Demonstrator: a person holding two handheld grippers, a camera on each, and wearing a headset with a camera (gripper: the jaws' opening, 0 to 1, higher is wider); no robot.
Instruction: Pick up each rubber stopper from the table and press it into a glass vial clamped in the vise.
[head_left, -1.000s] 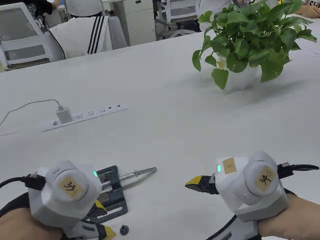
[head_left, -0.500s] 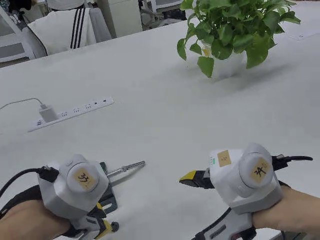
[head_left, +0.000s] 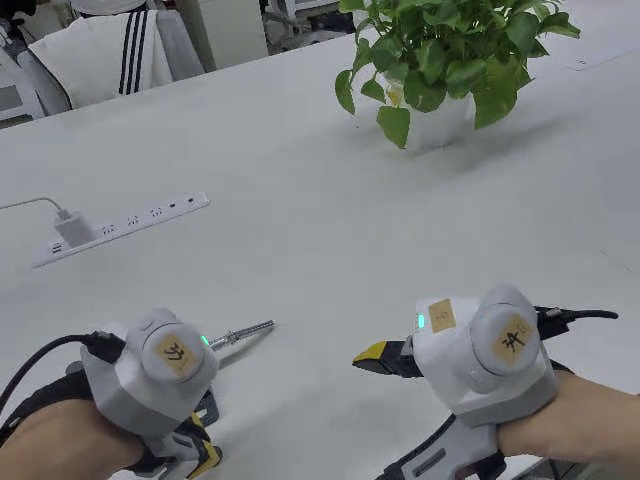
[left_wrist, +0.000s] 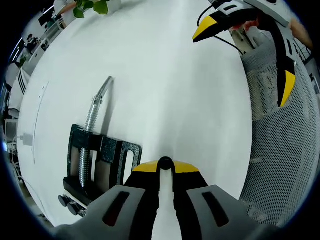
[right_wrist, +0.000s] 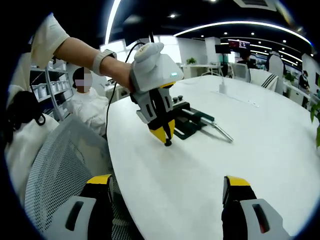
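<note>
Head view: smooth white table (head_left: 330, 240). Left gripper (head_left: 203, 456) near left, rounded white plastic housing, yellow-tipped; jaw state unreadable here. Covers most of a dark vise (head_left: 206, 408); bright threaded screw (head_left: 240, 333) pokes out to the right. Right gripper (head_left: 383, 357) near right, one yellow-and-black tip pointing left. Far side: flat white power strip (head_left: 130, 220) and a white pot (head_left: 440, 122) holding a leafy green plant (head_left: 440, 45).

Left gripper view: jaws clenched on a small dark round rubber stopper (left_wrist: 164, 163), above the table just right of the boxy dark cast-metal vise. Contents of the vise gap cannot be told.

Right gripper view: own jaws released, wide apart over bare tabletop. Left gripper opposite, stopper pinched at its tip, just beside the vise. Grey mesh chair back (right_wrist: 60, 155) near left.
</note>
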